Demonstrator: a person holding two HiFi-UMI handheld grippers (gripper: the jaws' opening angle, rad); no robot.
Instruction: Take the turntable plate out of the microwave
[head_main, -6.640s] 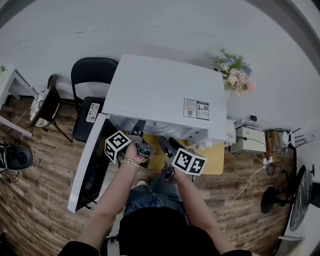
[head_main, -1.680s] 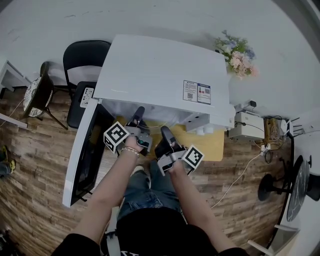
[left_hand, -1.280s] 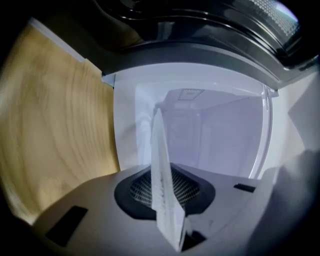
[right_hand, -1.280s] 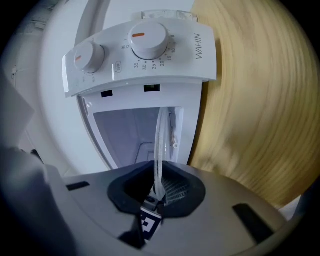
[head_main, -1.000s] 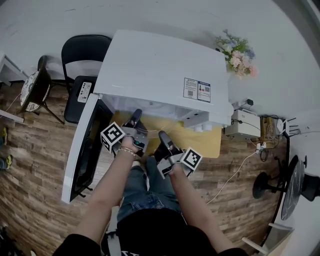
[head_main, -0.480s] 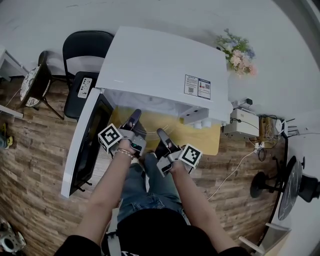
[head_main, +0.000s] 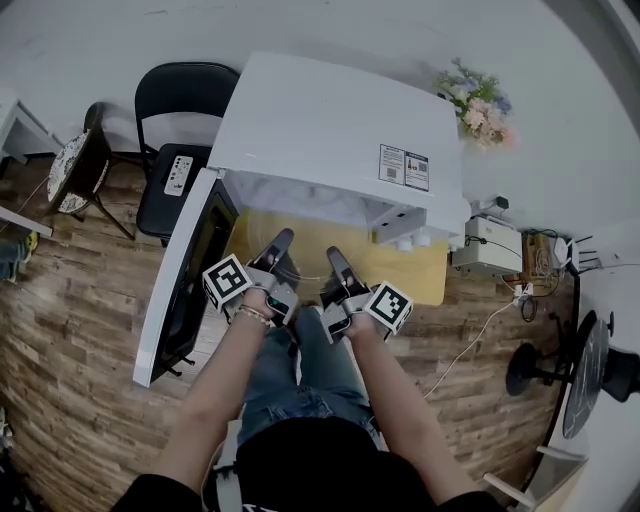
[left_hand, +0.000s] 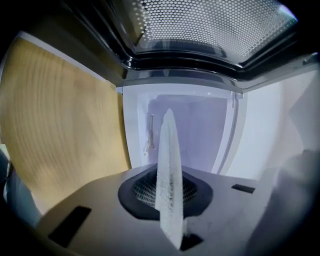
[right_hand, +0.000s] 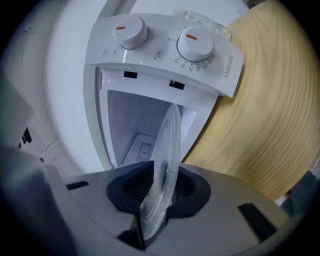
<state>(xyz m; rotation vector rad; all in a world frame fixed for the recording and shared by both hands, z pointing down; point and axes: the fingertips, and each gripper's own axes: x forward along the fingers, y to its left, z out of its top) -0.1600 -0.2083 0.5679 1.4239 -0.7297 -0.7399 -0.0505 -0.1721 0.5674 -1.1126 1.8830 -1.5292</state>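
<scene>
Left gripper (head_main: 282, 240) is clamping the turntable plate (head_main: 302, 252) by its near rim, just outside the microwave (head_main: 330, 130); right gripper (head_main: 333, 256) (jaws opening, rim between them) is sitting alongside, plate extending away toward the cavity.

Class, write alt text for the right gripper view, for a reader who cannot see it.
A glass turntable plate, seen edge-on, stands between the opening jaws of the right hand-held gripper. Behind it is a white microwave, its cavity open, with two dials above, and a wooden surface at the right.
</scene>
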